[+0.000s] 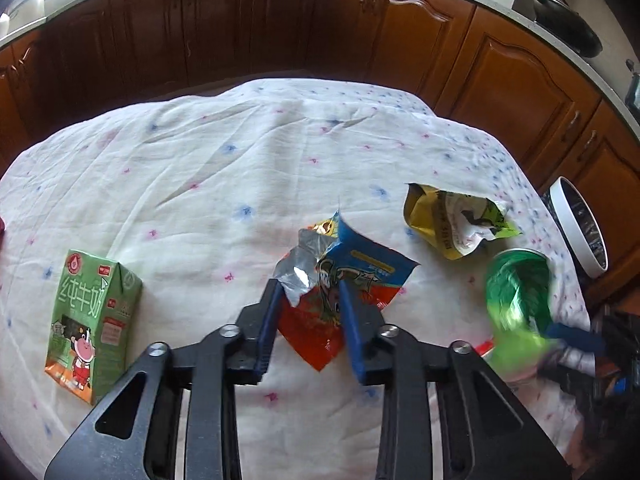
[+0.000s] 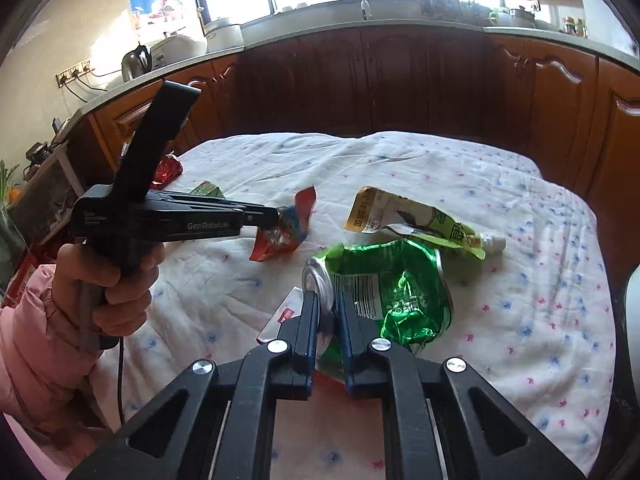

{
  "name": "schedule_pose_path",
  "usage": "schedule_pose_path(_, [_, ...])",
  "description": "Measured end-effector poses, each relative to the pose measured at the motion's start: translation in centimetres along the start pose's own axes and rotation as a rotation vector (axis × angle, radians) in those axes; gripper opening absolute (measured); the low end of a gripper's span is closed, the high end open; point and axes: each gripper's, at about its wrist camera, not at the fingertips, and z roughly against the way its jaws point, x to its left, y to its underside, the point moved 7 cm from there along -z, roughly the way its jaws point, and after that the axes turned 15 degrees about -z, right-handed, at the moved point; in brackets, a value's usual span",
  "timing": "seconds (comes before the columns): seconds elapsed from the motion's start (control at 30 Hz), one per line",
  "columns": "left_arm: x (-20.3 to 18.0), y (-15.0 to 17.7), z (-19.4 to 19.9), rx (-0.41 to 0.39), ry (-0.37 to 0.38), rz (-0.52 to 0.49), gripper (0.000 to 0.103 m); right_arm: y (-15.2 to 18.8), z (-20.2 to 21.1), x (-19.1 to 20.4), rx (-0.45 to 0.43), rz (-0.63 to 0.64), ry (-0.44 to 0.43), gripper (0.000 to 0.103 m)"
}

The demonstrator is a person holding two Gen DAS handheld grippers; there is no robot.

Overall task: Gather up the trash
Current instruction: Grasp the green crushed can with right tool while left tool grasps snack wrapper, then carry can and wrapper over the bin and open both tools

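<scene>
Crushed can (image 2: 384, 288) beside yellow pouch (image 2: 416, 220)

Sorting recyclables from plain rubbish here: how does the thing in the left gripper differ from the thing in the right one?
The left gripper pinches a thin red-and-blue foil wrapper, torn open; the right gripper clamps a green metal can, crushed. The wrapper is flat and limp; the can is bulkier, keeping its round silver end. Both are empty, damaged and gripped.
</scene>
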Motion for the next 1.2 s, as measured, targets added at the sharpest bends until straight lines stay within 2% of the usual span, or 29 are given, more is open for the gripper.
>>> schedule_pose_path(0.03, [-0.2,-0.1,0.2,-0.005,-0.001,-0.012,0.011,0.1,0.0,-0.1,-0.001,-0.001,0.003,0.01])
schedule_pose_path(0.07, [-0.4,-0.1,0.3,-0.004,0.005,-0.015,0.008,0.1,0.2,-0.2,-0.007,-0.005,0.005,0.01])
schedule_pose_path(0.27, [-1.8,0.1,2.1,-0.037,0.044,-0.017,0.001,-0.2,2.6,-1.7,-0.078,-0.085,0.03,0.01])
schedule_pose_path(0.43, [-3.3,-0.5,4.5,-0.096,0.068,-0.022,0.001,-0.6,6.3,-4.0,-0.166,-0.168,0.055,0.009])
schedule_pose_path(0.77, [-8.4,-2.5,8.3,-0.191,0.184,-0.05,0.001,0.5,11.9,-8.6,-0.275,-0.291,0.122,0.009])
schedule_pose_path(0.93, [-12.3,-3.2,8.4,-0.194,0.244,-0.09,0.001,1.2,13.4,-10.8,-0.296,-0.336,0.153,0.009])
schedule_pose_path(1.2, [-17.4,-3.8,8.0,-0.177,0.296,-0.155,0.001,1.4,15.4,-13.0,-0.327,-0.373,0.175,0.009])
